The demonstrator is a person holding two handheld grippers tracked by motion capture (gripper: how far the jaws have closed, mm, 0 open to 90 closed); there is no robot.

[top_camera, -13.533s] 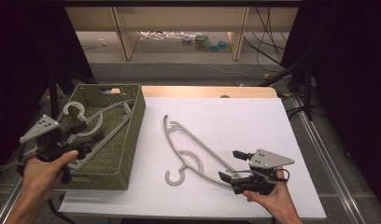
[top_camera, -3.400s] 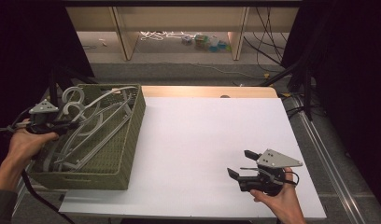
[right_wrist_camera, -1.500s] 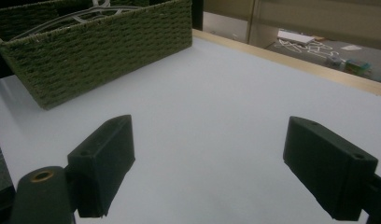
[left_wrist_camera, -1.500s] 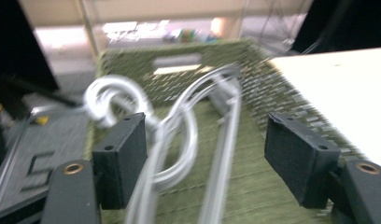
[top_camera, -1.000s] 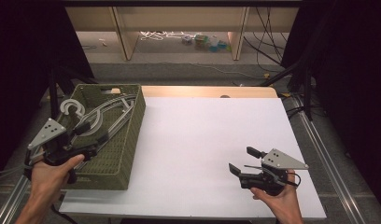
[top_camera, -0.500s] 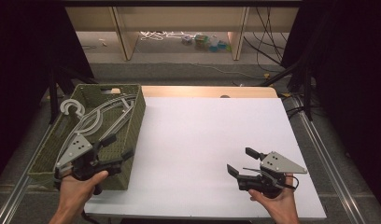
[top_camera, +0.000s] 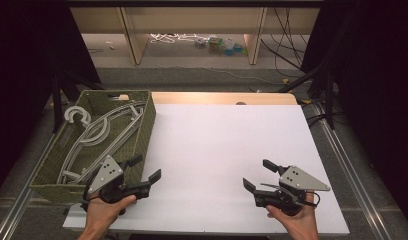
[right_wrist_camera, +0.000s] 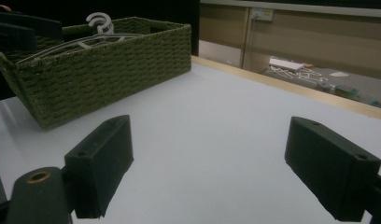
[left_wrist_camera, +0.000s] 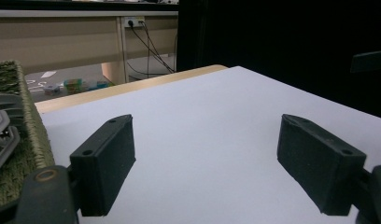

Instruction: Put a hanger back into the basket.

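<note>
From the high view, the hangers (top_camera: 99,135) lie in the green basket (top_camera: 144,131) at the bench's (top_camera: 227,150) left; the left tongs (top_camera: 144,174) and right tongs (top_camera: 259,176) rest spread and empty. The left gripper view shows bare bench between wide jaws. The right gripper view likewise. The packing looks finished; next, I judge, just park both hands.

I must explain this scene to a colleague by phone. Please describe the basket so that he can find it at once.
Start at the white table and go to its left edge. There stands the basket, long, rectangular, woven and olive green, holding grey hangers. It is the table's one woven container, just ahead of the left gripper.
</note>
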